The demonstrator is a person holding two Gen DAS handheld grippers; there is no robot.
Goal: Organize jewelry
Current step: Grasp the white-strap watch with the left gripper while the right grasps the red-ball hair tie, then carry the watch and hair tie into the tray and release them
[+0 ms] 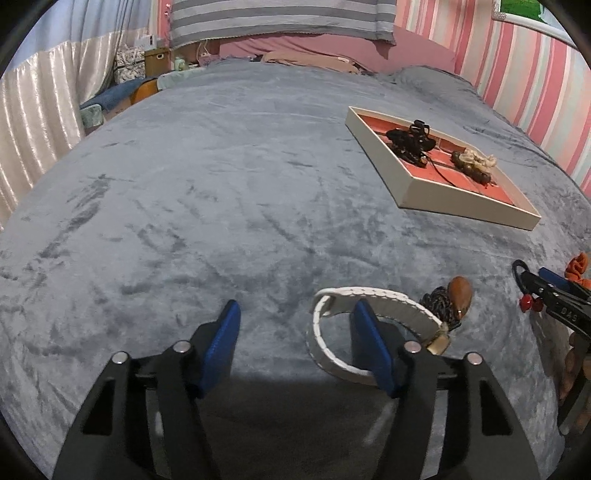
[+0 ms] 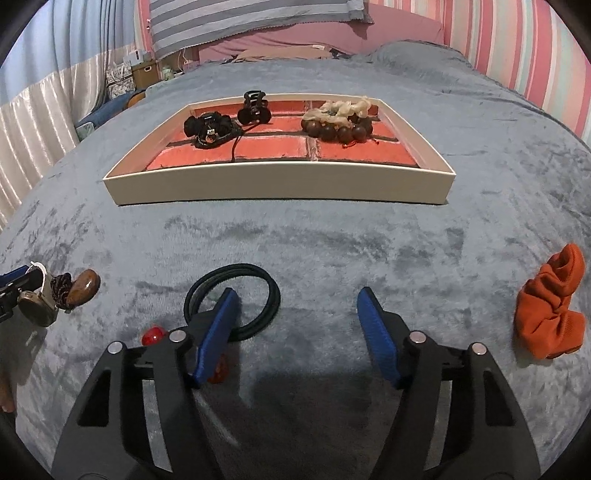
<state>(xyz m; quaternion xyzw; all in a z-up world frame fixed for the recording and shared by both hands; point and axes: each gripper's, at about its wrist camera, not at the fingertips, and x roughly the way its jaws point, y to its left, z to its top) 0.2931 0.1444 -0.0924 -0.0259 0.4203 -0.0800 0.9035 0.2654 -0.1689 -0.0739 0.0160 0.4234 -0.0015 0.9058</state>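
A white tray with a red brick-pattern floor (image 2: 280, 182) (image 1: 373, 147) lies on the grey bed cover, holding black hair clips (image 2: 218, 127), a wooden bead bracelet (image 2: 340, 129) and a cream scrunchie (image 2: 343, 107). My left gripper (image 1: 295, 332) is open; its right finger stands inside the loop of a white-strapped watch (image 1: 373, 295). A brown pendant on a dark cord (image 1: 460, 295) lies beside the watch. My right gripper (image 2: 299, 317) is open; its left finger rests over a black hair tie (image 2: 258, 295) with red beads (image 2: 152, 335). An orange scrunchie (image 2: 550, 317) lies to the right.
The grey plush cover (image 1: 184, 206) spans the bed. Pink pillows and a striped blanket (image 1: 280, 22) lie at the far end. A pink striped wall (image 2: 517, 55) runs along the right, curtains (image 1: 33, 110) and bedside clutter on the left.
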